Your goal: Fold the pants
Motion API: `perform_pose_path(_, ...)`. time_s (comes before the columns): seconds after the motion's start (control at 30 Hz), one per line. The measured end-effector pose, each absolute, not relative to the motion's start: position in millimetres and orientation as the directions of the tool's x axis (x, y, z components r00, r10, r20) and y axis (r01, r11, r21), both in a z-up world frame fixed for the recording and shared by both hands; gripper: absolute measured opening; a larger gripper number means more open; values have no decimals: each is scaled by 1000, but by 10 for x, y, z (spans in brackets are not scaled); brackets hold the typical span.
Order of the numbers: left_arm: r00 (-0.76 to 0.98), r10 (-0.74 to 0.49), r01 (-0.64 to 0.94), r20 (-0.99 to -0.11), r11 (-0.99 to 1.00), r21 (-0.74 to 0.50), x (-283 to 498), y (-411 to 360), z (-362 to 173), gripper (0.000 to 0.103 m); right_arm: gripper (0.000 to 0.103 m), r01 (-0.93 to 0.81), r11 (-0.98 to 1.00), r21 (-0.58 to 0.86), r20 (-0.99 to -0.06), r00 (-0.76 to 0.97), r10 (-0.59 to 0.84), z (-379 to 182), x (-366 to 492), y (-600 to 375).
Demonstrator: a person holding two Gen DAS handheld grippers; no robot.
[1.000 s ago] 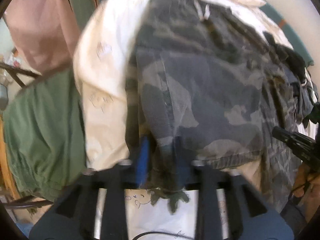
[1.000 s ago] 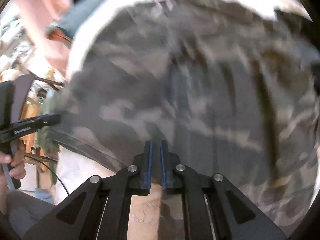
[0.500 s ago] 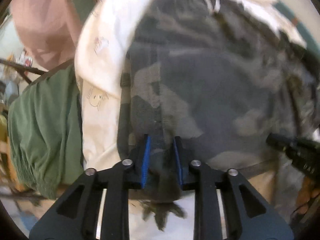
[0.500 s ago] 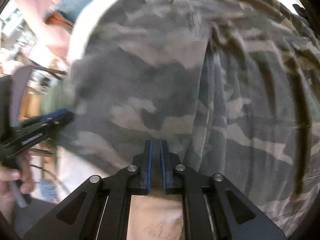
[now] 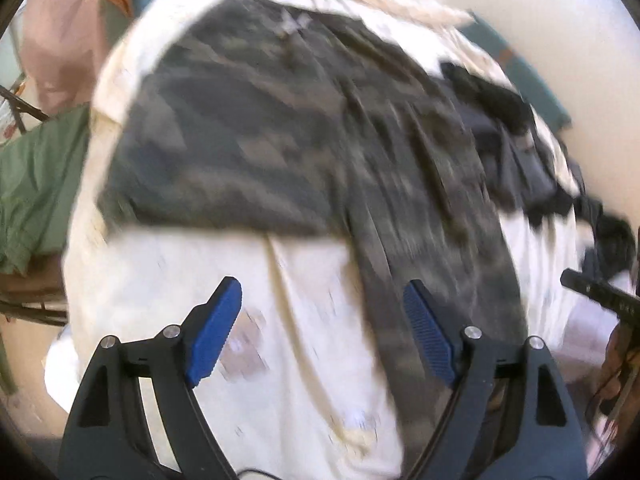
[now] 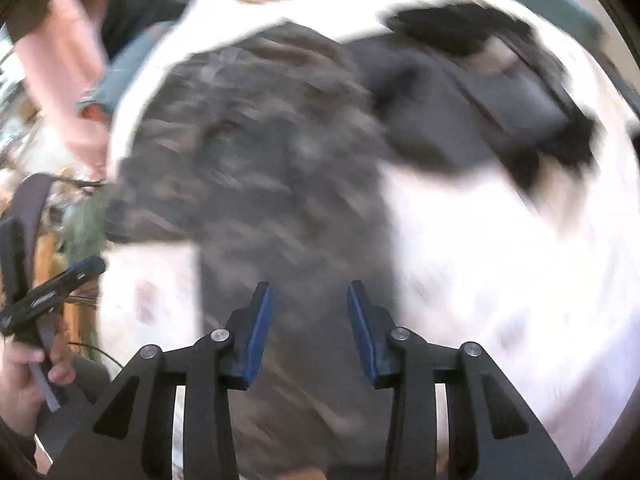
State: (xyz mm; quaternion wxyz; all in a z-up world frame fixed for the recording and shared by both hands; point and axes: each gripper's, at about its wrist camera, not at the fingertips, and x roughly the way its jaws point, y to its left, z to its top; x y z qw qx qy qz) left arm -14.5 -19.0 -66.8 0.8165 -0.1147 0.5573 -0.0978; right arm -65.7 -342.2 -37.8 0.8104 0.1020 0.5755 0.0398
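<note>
Camouflage pants (image 5: 304,128) lie on a white sheet (image 5: 280,340), one part folded over the upper body and one leg (image 5: 432,280) running down toward me. My left gripper (image 5: 322,304) hovers above the sheet just left of that leg, its jaws opening wide with nothing between them. In the right wrist view the pants (image 6: 260,184) fill the middle, motion-blurred. My right gripper (image 6: 308,304) hangs over the leg (image 6: 304,360), jaws opening, pads apart and not pressing the cloth.
Dark clothes (image 5: 516,148) lie to the right of the pants, seen again as a dark pile (image 6: 472,112). A green garment (image 5: 36,184) and a pink one (image 5: 56,44) hang at left. A hand (image 6: 24,364) holds the other gripper.
Both grippers let go of the camouflage cloth, opened, and pulled back toward me, so more of the white sheet and the whole pants now show.
</note>
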Motion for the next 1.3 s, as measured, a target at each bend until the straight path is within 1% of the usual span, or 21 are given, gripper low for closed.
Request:
perform_pose_path(0.1,253,-343,43,-905,938,-344,-469,-515,-959,78,41,170,963,211,-953,253,164,-700,-1015,-3740)
perform_pose_path(0.13,215,-353,48,-911,935,-351,-590,-666,-1068,76,41,193,960,202,-961,230,156,-825,-1103,-3801)
perform_pose_path(0.17,203,-357,54,-912,934,-354,-666,-755,-1108,73,41,198,962,188,-966,215,145,-905,-1189,-3829)
perform_pose_path(0.23,183,-364,93,-913,931,-353,-822,-998,-1146,72,41,203,966,159,-975,186,122,-1093,-1269,-3818)
perform_pose_path(0.33,175,-327,145,-929,942,-304,-994,-1283,-1189,72,41,176,975,139,-981,156,112,-1254,-1312,-3767)
perform_pose_path(0.4,151,-302,141,-941,949,-282,-1079,-1366,-1239,72,40,135,988,68,-987,155,47,-1302,-1304,-3730)
perform_pose_path(0.43,141,-291,136,-946,952,-273,-1128,-1403,-1265,72,41,128,990,60,-987,155,40,-1320,-1317,-3737)
perform_pose_path(0.53,138,-247,174,-959,959,-222,-1236,-1525,-1325,72,48,130,989,70,-988,142,52,-1375,-1339,-3768)
perform_pose_path(0.6,121,-227,154,-966,966,-208,-1263,-1554,-1417,72,48,139,983,120,-988,115,105,-1441,-1355,-3814)
perform_pose_path(0.63,116,-222,144,-968,968,-205,-1274,-1569,-1453,64,48,136,980,147,-985,108,133,-1459,-1366,-3833)
perform_pose_path(0.67,125,-219,148,-968,969,-200,-1276,-1588,-1464,50,43,135,978,160,-983,108,146,-1450,-1389,-3855)
perform_pose_path(0.7,129,-231,165,-964,964,-209,-1273,-1619,-1474,42,26,129,974,184,-978,118,170,-1436,-1404,-3862)
perform_pose_path(0.73,119,-245,183,-962,958,-221,-1269,-1660,-1479,29,20,121,973,194,-976,122,179,-1418,-1418,-3869)
perform_pose_path(0.77,125,-248,190,-961,956,-223,-1270,-1679,-1450,19,13,113,975,189,-976,130,174,-1382,-1444,-3874)
perform_pose_path(0.8,138,-243,200,-960,956,-214,-1274,-1699,-1404,14,9,94,979,183,-975,141,169,-1337,-1470,-3850)
perform_pose_path(0.83,141,-249,205,-958,954,-217,-1269,-1702,-1371,7,7,81,980,180,-975,149,167,-1293,-1491,-3819)
perform_pose_path(0.9,142,-276,195,-951,949,-247,-1249,-1647,-1294,5,5,61,978,202,-967,174,189,-1157,-1543,-3789)
perform_pose_path(1.07,186,-416,127,-890,909,-398,-1203,-1308,-987,3,5,28,944,329,-906,292,308,-692,-1677,-3843)
perform_pose_path(1.2,251,-400,136,-881,916,-377,-1203,-1185,-750,2,4,-32,917,397,-841,387,377,-347,-1722,-3824)
perform_pose_path(1.3,309,-375,137,-874,927,-350,-1193,-1100,-554,2,4,-56,907,417,-814,421,400,-225,-1694,-3807)
